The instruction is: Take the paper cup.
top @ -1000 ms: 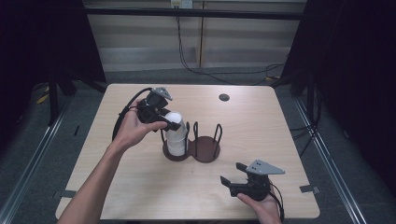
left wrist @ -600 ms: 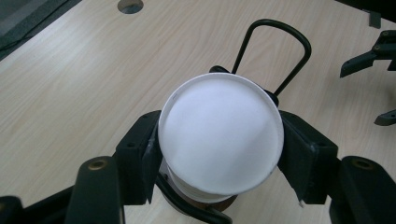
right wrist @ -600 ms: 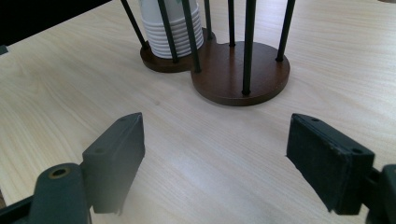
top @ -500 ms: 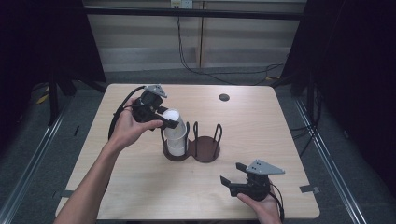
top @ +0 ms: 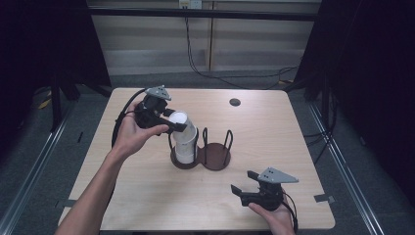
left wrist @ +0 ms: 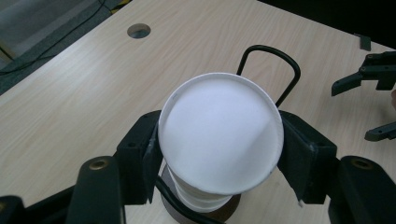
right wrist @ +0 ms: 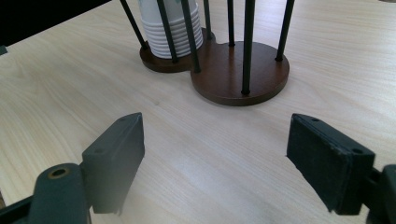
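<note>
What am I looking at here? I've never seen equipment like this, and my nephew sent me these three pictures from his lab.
No machine moves here: a person holds a hand-held claw in each hand. One picture looks down from above the table. The other two come from small cameras riding on each claw, looking along its black jaws.

On the table stands a dark wooden holder with wire loops and two round bays. One bay holds a stack of white paper cups; the other is bare.

The left claw is closed on the top cup, which stands raised and tilted. The right claw hangs open above the table, holding nothing.
</note>
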### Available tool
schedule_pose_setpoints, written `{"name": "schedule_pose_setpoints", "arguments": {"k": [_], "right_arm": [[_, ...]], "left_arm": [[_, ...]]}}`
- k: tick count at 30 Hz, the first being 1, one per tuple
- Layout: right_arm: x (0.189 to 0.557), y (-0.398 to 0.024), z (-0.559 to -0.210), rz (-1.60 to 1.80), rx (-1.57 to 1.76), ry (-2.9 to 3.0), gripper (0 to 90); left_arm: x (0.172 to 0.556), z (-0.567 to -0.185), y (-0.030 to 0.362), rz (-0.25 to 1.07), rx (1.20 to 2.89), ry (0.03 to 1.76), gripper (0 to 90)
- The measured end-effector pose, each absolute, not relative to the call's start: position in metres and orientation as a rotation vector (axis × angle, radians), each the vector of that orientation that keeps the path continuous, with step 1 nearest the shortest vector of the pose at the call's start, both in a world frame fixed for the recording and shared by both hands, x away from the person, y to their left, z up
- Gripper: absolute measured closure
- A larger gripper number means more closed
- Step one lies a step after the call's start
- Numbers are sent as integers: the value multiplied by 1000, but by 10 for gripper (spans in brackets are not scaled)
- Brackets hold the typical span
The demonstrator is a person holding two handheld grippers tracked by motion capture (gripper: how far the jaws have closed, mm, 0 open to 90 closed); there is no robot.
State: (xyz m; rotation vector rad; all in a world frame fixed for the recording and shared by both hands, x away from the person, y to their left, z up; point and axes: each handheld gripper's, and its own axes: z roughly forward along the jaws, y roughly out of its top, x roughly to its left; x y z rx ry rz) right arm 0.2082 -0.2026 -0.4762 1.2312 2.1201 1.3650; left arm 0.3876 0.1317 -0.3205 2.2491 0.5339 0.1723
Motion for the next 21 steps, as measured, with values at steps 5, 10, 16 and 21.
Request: {"name": "schedule_pose_setpoints", "arguments": {"k": [5,10,16,21], "right_arm": [[209,-202,-476,1365,1235,2121,186],[208,-202,-476,1362,1236,2123,186],[208,-202,-476,1361,1241,2123,185],[209,-202,-476,1361,1241,2124,186]], "left_arm": [[382,-314,132,178,2222,521,369],[378,-310,132,189,2209,504,368],[372,-311,134,153,2183,481,368],[366,-312,136,149,2164,469,369]]}}
